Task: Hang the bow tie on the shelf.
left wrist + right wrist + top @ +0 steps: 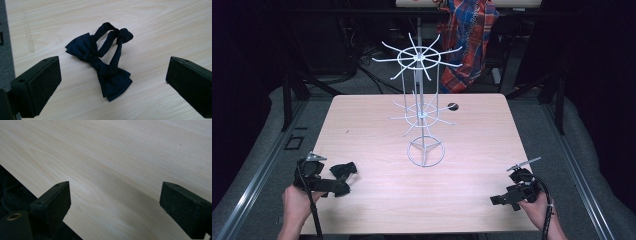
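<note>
Currently the left hand-held gripper (113, 82) hangs over the near left part of the desk (377, 120), jaws spread wide with nothing clamped. The dark bow tie (102, 65) lies flat on the desk between and just ahead of them, touching neither pad. The right hand-held gripper (115, 205) also stands wide open over bare wood at the near right.

A white wire rack (422, 107) stands upright near the middle of the pale wooden tabletop (377, 200), its ring base resting on the wood and two tiers of spokes above. Just beyond the rack, a small dark hole (453, 106) marks the wood. Farther behind the rack, off the tabletop, hangs a red-and-blue plaid cloth (469, 37).
</note>
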A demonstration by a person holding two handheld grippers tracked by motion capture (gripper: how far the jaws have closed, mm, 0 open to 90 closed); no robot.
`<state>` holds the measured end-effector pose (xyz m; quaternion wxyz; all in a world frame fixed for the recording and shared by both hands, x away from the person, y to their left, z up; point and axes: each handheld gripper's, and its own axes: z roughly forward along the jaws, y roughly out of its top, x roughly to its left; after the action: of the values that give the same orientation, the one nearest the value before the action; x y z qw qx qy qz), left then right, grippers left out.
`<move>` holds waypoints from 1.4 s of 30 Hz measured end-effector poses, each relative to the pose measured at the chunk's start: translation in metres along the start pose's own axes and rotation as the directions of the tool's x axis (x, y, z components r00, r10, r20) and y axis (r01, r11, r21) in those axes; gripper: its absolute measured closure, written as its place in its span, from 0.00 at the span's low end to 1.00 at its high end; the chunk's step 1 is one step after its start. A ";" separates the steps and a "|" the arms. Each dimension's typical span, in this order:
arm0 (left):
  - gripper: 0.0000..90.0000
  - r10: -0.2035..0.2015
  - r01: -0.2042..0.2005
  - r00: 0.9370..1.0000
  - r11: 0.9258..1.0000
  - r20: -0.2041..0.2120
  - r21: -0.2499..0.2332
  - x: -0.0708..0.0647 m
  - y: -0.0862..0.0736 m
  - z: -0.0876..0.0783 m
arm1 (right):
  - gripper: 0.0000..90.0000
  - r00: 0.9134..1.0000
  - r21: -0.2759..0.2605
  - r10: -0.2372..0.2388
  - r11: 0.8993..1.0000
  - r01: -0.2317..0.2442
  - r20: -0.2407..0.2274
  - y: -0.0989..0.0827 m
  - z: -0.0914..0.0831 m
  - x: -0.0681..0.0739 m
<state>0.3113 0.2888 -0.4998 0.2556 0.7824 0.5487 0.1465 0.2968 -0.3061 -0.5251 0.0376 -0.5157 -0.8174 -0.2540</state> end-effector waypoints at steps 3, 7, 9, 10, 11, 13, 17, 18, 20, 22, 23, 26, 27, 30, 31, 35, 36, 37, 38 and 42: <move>0.00 -0.001 0.001 1.000 1.000 0.009 0.000 0.000 0.001 0.004 | 0.06 1.000 -0.008 0.000 1.000 0.000 0.010 -0.001 -0.002 -0.001; 0.00 0.030 -0.030 0.999 1.000 0.022 0.008 0.001 0.001 0.005 | 0.00 0.998 -0.006 -0.016 1.000 0.016 0.068 0.003 -0.003 0.001; 0.00 0.034 -0.034 0.999 0.999 0.023 0.003 0.002 0.000 0.004 | 0.00 0.998 -0.007 -0.018 1.000 0.019 0.064 0.004 -0.001 0.002; 0.00 0.033 -0.034 0.999 0.999 0.027 0.001 0.002 -0.001 0.004 | 0.00 0.995 0.017 -0.042 0.999 0.041 0.090 0.006 -0.002 0.003; 0.00 0.033 -0.033 0.999 0.999 0.028 -0.002 0.003 -0.001 0.004 | 0.00 0.996 0.022 -0.047 0.999 0.046 0.075 0.008 0.000 0.004; 0.00 0.032 -0.032 0.999 0.999 0.029 0.004 0.004 -0.002 0.003 | 0.00 0.997 0.014 -0.050 0.999 0.049 0.067 0.011 0.002 0.006; 0.00 0.029 -0.029 0.999 1.000 0.030 0.007 0.005 -0.002 0.002 | 0.01 0.997 0.009 -0.055 0.998 0.055 0.045 0.013 0.004 0.008; 0.00 0.030 -0.030 0.999 1.000 0.029 0.006 0.005 -0.002 0.002 | 0.01 0.995 0.025 -0.066 0.998 0.064 0.077 0.015 0.002 0.008; 0.00 0.030 -0.031 0.999 1.000 0.033 0.007 0.005 -0.002 0.002 | 0.02 0.999 0.004 -0.043 0.999 0.043 0.024 0.015 0.007 0.008; 0.00 0.031 -0.031 0.999 0.999 0.033 0.010 0.006 -0.002 0.002 | 0.03 0.996 0.022 -0.054 0.998 0.052 0.064 0.017 0.005 0.009; 0.00 0.031 -0.031 0.999 0.999 0.036 0.014 0.006 -0.003 0.002 | 0.03 0.997 0.024 -0.056 0.998 0.055 0.059 0.017 0.006 0.009; 0.00 0.033 -0.035 0.998 0.999 0.050 0.021 0.004 -0.003 0.004 | 0.03 0.999 0.013 -0.045 0.999 0.045 0.008 0.018 0.009 0.010; 0.00 0.038 -0.039 0.998 0.999 0.053 0.024 0.003 -0.002 0.004 | 0.04 0.996 0.031 -0.059 0.998 0.058 0.060 0.019 0.007 0.010; 0.00 0.050 -0.051 0.997 0.998 0.055 0.031 0.000 0.000 0.006 | 0.04 0.998 0.026 -0.056 0.998 0.055 0.034 0.018 0.009 0.010; 0.00 0.052 -0.054 0.997 0.998 0.057 0.033 -0.001 0.000 0.006 | 0.04 0.998 0.029 -0.053 0.998 0.052 0.035 0.018 0.009 0.011; 0.00 0.064 -0.065 0.997 0.997 0.044 0.037 -0.005 0.005 0.011 | 0.05 0.999 0.021 -0.043 0.999 0.043 0.014 0.017 0.011 0.011; 0.00 0.066 -0.068 0.997 0.997 0.038 0.039 -0.006 0.008 0.013 | 0.05 0.999 0.026 -0.044 0.999 0.044 0.019 0.017 0.011 0.011; 0.00 0.066 -0.067 0.997 0.997 0.028 0.040 -0.008 0.010 0.015 | 0.05 0.998 0.036 -0.034 0.999 0.032 0.048 0.017 0.012 0.013; 0.00 0.064 -0.065 0.998 0.997 0.022 0.044 -0.009 0.012 0.017 | 0.05 0.998 0.058 -0.050 0.997 0.047 0.035 0.018 0.011 0.012; 0.00 0.056 -0.056 0.998 0.998 -0.004 0.043 -0.011 0.018 0.025 | 0.05 0.996 0.059 -0.061 0.997 0.057 0.061 0.020 0.010 0.014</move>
<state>0.3344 0.2672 -0.5097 0.2333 0.8023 0.5302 0.1439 0.3092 -0.2832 -0.5214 0.0191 -0.4977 -0.8400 -0.2152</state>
